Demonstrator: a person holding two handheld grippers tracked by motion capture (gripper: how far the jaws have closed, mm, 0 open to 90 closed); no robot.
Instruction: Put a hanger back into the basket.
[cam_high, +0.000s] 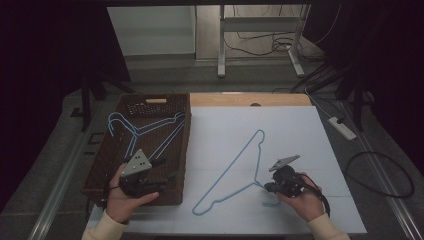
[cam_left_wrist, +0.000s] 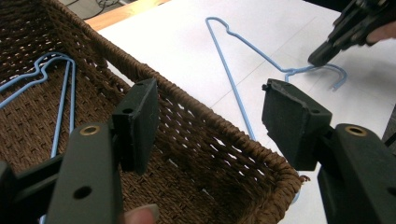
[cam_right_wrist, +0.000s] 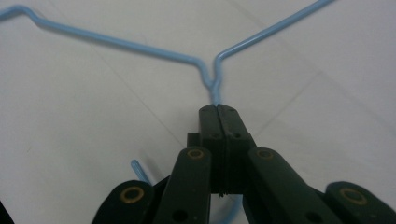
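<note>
Now thin blue wire hanger (cam_high: 235, 167) flat on table, right claw (cam_high: 269, 187) clenched on its neck, left claw (cam_high: 159, 170) released.

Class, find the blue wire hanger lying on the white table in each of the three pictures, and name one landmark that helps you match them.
High view: the blue hanger lies centre on the white table, right of the wicker basket.
Left gripper view: upper middle, beyond the basket rim.
Right gripper view: across the top, its neck clamped in the right tongs.
Shared landmark: the right tongs pinching the hanger's neck.
</note>
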